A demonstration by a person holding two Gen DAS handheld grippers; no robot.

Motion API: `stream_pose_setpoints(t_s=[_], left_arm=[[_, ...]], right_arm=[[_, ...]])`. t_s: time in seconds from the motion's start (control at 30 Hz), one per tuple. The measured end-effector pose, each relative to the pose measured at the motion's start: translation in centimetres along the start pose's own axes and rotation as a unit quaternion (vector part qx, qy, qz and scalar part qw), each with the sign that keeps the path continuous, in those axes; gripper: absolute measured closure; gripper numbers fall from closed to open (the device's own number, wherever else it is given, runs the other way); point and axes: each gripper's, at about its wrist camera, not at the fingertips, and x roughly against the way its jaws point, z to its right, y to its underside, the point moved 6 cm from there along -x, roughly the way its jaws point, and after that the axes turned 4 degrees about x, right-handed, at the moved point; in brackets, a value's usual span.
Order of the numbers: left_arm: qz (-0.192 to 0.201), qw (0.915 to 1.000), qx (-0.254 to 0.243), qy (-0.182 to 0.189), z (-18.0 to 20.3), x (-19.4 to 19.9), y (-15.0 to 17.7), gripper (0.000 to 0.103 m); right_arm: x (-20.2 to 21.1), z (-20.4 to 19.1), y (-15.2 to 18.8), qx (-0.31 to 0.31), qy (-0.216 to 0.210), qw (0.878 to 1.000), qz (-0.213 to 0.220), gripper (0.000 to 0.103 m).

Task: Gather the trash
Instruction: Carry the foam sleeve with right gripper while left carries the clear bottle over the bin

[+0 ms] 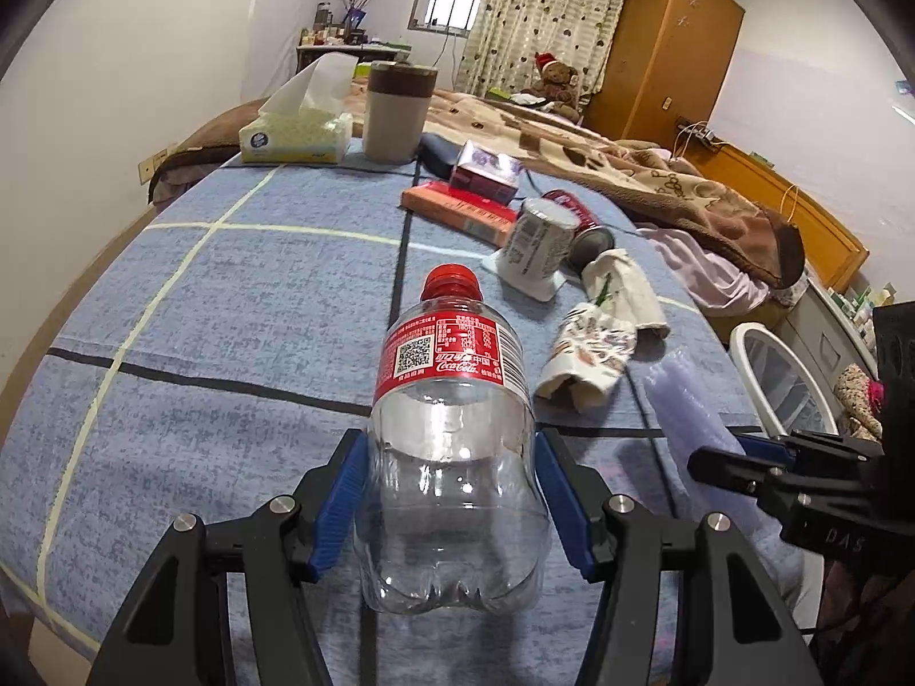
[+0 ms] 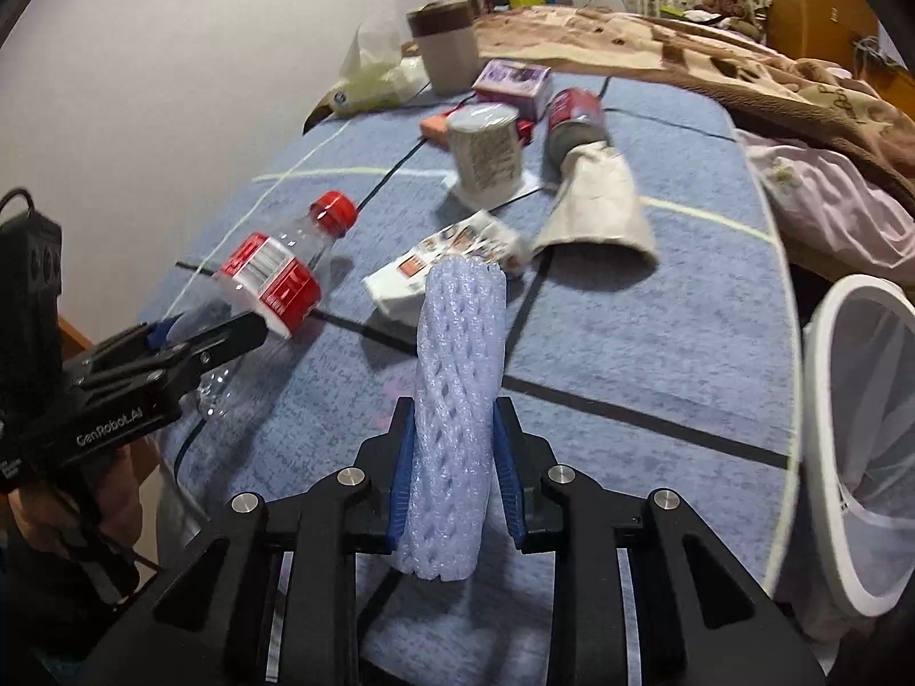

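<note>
My left gripper [image 1: 449, 506] is shut on an empty clear Coca-Cola bottle [image 1: 452, 429] with a red cap, held just above the blue checked bedspread [image 1: 229, 314]. The bottle also shows in the right wrist view [image 2: 269, 280]. My right gripper [image 2: 454, 480] is shut on a pale purple foam net sleeve [image 2: 457, 400], which also shows in the left wrist view [image 1: 686, 400]. An upturned white cup [image 1: 537, 246], a red can [image 1: 577, 217], a beige sleeve [image 2: 600, 206] and a printed wrapper [image 2: 446, 268] lie on the bed.
A white-rimmed mesh bin [image 2: 858, 457] stands at the bed's right edge. At the far end are a tissue box [image 1: 297, 131], a brown tumbler [image 1: 397, 108], an orange box [image 1: 457, 208] and a purple box [image 1: 486, 171]. A brown blanket [image 1: 657, 171] covers the right.
</note>
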Motion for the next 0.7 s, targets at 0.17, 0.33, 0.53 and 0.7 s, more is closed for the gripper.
stream_pose_setpoints(t_s=[0.17,0.33,0.53,0.7], left_arm=[[0.013,0.9999,-0.005,0.008,1.3,1.0,-0.5,0.043],[0.021,0.9991,-0.027,0.025,3.8,1.4,-1.3,0.043],[0.017,0.9967,-0.062,0.049,8.0,0.5,-2.0,0.043],[0.009,0.9934,-0.087,0.074,12.0,-0.7,-2.2,0.043]], right_arm=[[1.9,1.7,-0.1,-0.019,0.015,0.999,0.024,0.076],[3.2,3.8,0.2,-0.044,0.033,0.998,0.042,0.076],[4.7,6.5,0.8,-0.077,0.054,0.994,0.061,0.076],[6.1,9.4,1.5,-0.107,0.075,0.989,0.076,0.076]])
